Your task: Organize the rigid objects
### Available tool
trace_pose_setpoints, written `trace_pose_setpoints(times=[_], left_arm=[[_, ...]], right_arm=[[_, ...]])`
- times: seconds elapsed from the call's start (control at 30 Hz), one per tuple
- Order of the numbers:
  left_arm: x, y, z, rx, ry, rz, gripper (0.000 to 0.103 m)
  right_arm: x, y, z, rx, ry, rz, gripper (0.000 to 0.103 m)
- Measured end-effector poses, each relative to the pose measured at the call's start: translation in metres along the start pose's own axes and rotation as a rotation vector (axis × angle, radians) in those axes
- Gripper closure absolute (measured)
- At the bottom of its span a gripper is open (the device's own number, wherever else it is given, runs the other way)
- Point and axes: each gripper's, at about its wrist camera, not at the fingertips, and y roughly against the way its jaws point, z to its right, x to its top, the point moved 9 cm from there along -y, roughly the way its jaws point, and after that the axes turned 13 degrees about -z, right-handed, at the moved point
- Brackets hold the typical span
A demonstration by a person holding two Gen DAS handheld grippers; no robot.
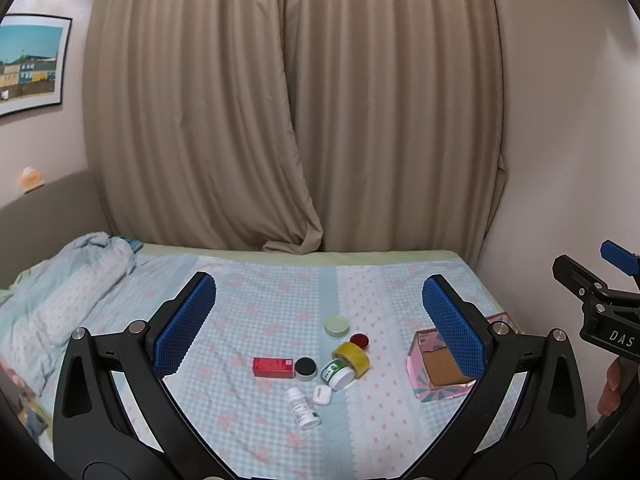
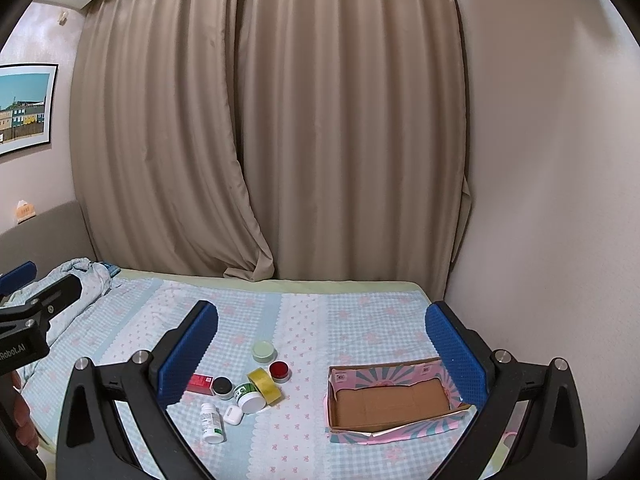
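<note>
Pink cardboard box (image 2: 394, 400) sits on bed (image 2: 304, 320), right of small items incl. yellow tape roll (image 2: 264, 385) & white bottle (image 2: 211, 422). Left claw (image 1: 320, 326) & right claw (image 2: 322, 350) both wide, holding nothing.

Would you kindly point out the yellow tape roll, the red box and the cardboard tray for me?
yellow tape roll (image 2: 264, 385), right wrist view, on its outer band.
red box (image 1: 273, 367), left wrist view, on its front face.
cardboard tray (image 2: 390, 402), right wrist view, on its bare brown floor.
</note>
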Motion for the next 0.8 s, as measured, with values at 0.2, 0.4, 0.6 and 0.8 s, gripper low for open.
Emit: trace_pose_setpoints(times=[0.2,0.4,0.6,0.8], left_arm=[[0.001,0.000,0.000,-0.001,0.002,-0.004,0.000],[0.002,0.001,0.003,0.000,0.004,-0.003,0.000],[0.002,0.001,-0.002,-0.001,0.004,-0.002,0.000],[0.001,0.001,-0.001,-0.002,0.002,-0.003,0.000]], right_arm=[[-0.004,-0.004,-0.002,0.009,0.005,0.006,0.000],[-0.009,-0.004,-0.002,0.011,0.004,0.008,0.000],[-0.015,-0.004,-0.002,0.013,0.005,0.010,0.000],[-0.016,-0.003,-0.004,0.014,0.004,0.008,0.000]])
